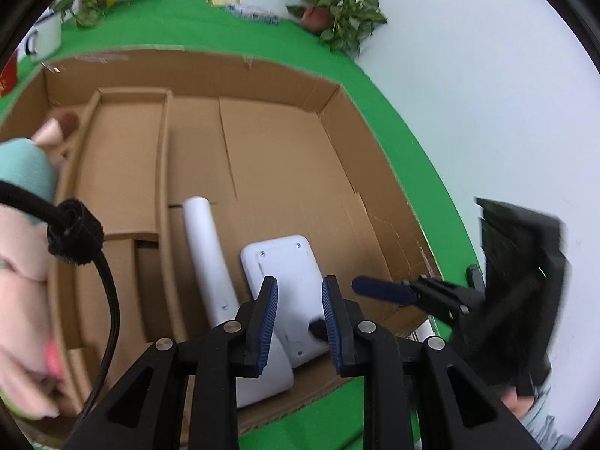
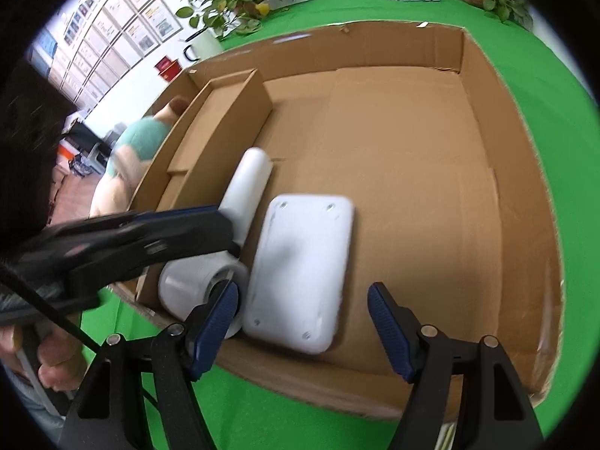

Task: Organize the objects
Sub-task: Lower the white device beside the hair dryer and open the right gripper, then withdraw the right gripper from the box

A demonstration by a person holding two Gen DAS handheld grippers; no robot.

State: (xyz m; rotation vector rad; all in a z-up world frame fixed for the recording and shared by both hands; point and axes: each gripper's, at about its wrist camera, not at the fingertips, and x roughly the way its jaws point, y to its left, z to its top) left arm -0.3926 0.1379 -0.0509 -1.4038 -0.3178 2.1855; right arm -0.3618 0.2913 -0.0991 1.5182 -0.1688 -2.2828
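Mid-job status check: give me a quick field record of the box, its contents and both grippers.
surface: green table
container: open cardboard box, narrow divided section along its left side
main section: white hair dryer and white flat device, side by side near the front wall
far left: plush toy; inside or outside the box unclear
left gripper: fingers close together above the dryer and device; grip unclear
right gripper: fingers wide apart, empty, over the device's near end
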